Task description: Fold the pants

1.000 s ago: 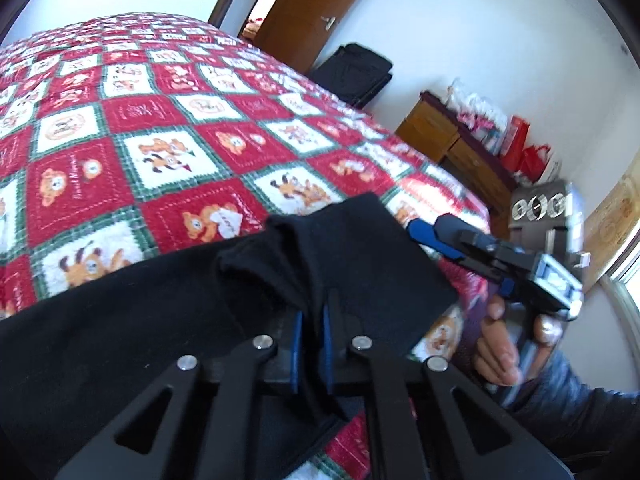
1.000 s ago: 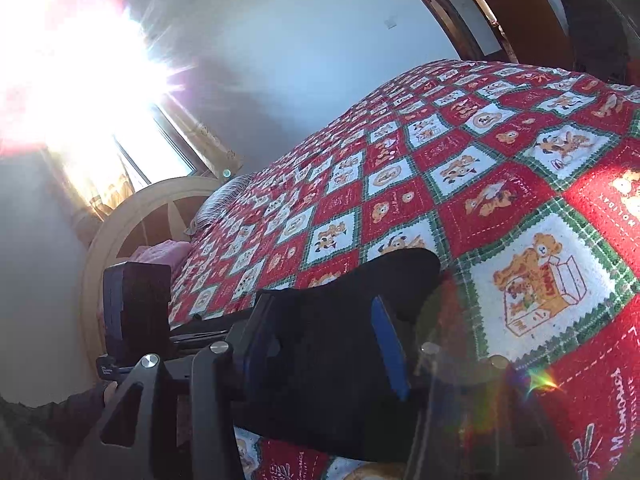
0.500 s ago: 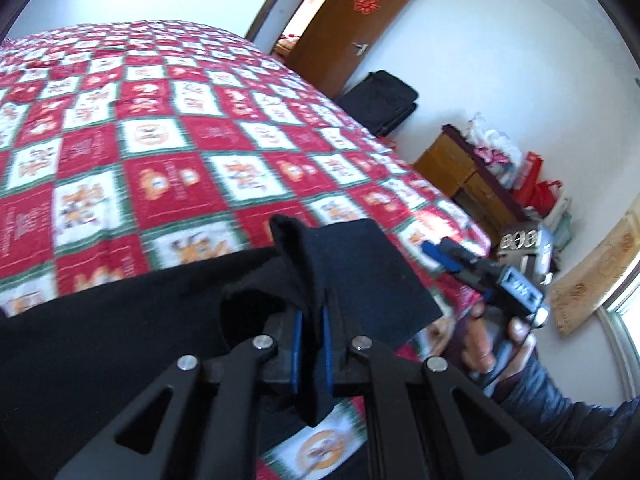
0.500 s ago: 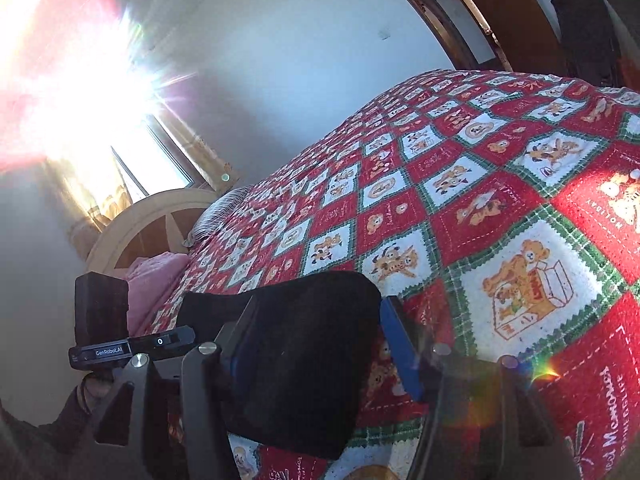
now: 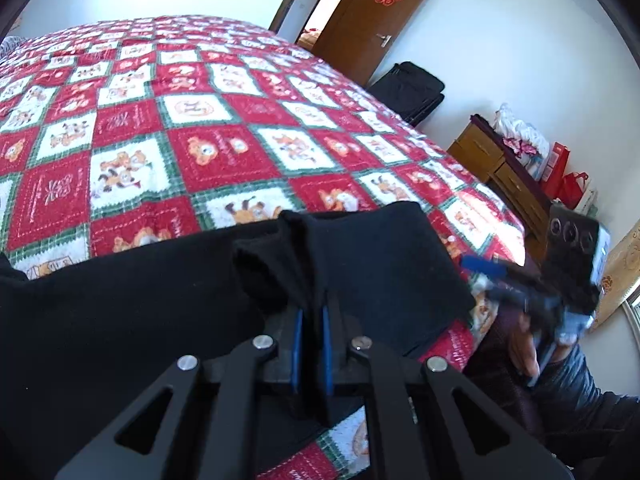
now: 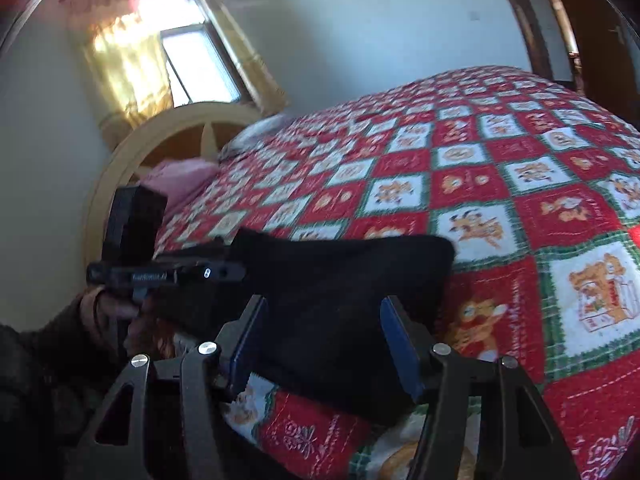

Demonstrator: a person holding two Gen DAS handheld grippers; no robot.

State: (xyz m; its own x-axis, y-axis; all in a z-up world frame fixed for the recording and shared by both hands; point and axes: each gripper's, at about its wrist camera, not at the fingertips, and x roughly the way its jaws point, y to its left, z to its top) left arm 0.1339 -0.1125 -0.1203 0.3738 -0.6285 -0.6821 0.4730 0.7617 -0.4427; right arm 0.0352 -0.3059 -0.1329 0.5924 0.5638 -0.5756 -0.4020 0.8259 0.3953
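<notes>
Quilted bed (image 5: 224, 160): left hand-held gripper (image 5: 311, 308) clamps black pants (image 5: 380, 264).

A home bedroom is shown: a bed (image 5: 240, 128) covered with a red, white and green checked quilt fills the frames, with a brown wooden door (image 5: 372, 16) at upper right and a curtained window (image 6: 192, 68) at upper left.

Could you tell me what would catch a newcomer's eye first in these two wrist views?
The red, white and green bear-patterned quilt fills most of both views. Across its near edge lie the black pants, a fold of them pinched in the shut left hand-held gripper. The right hand-held gripper stands open over one end of them.
</notes>
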